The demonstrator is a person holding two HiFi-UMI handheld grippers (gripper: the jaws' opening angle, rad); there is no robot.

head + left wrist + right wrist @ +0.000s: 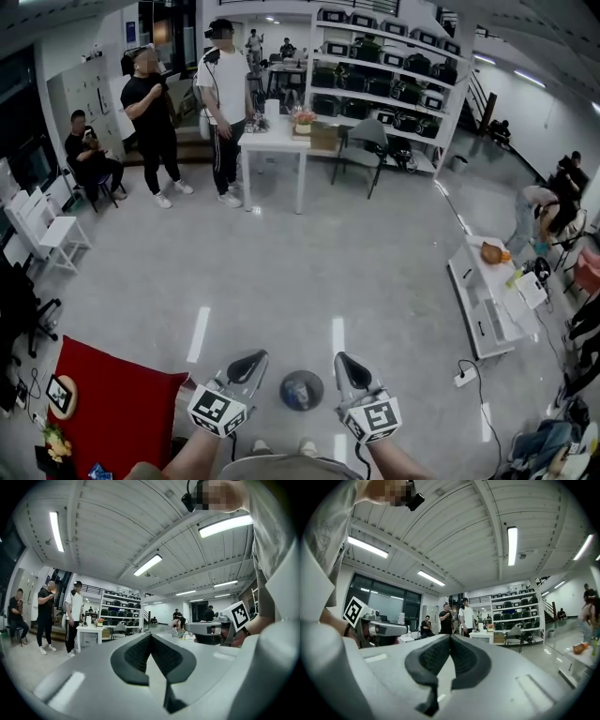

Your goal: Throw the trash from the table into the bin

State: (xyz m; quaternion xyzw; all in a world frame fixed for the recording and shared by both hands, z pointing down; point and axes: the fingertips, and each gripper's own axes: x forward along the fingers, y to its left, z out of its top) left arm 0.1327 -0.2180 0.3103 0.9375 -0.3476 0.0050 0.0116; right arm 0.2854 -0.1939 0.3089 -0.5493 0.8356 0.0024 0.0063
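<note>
Open grey floor (pixel 281 272) is seen across mid-frame, bounded lower left by a red table (pixel 122 412). The bin (pixel 301 390) is seen bottom centre, between the left gripper (pixel 255 358) and right gripper (pixel 343 360), both pressed together with nothing held.

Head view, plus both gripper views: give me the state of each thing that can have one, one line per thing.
Left gripper with marker cube: shut, nothing between its jaws.
Right gripper with marker cube: shut, nothing between its jaws.
Round dark grey bin: upright on the floor, no lid, some bits inside.
Red-covered table: a few small items near its left edge.
</note>
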